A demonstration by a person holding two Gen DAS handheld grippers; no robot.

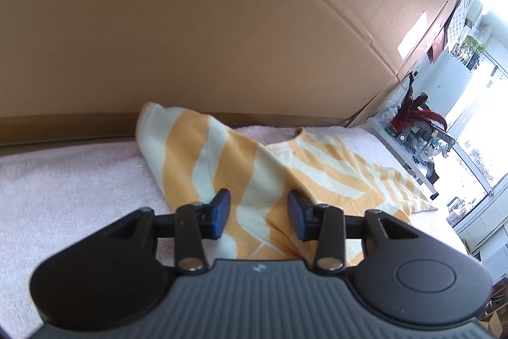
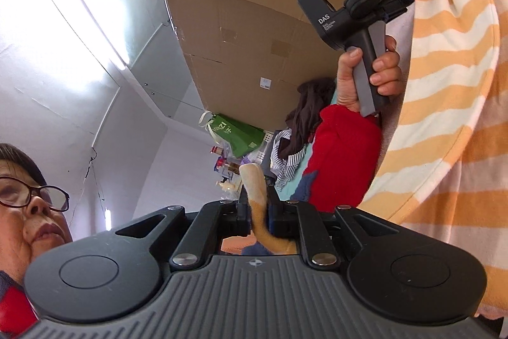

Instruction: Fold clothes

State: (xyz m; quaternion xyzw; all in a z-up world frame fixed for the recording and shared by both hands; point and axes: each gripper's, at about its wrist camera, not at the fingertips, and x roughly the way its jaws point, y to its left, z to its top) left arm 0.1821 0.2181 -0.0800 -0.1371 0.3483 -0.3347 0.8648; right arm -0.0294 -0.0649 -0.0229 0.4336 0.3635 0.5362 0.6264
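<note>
Ahead of me a big cardboard box (image 1: 222,21) stands along the far edge of the pale pink towel (image 1: 63,186). Red feathers (image 1: 419,113) sit on a white shelf by the window. Elsewhere, a green bag (image 2: 236,132) tops some clutter beside a pile of dark and striped clothes (image 2: 295,135).

We see our left gripper (image 1: 258,213), jaws apart, over the orange-striped shirt (image 1: 241,167) spread on a pink towel (image 1: 63,180) beside cardboard (image 1: 190,21).

Cardboard wall (image 1: 222,21) closing off the upper frame of the left wrist view, striped garment (image 1: 241,167) heaped mid-frame before the left tool (image 1: 258,212), bare pink towel (image 1: 63,180) open at left, narrow strip free at right.
</note>
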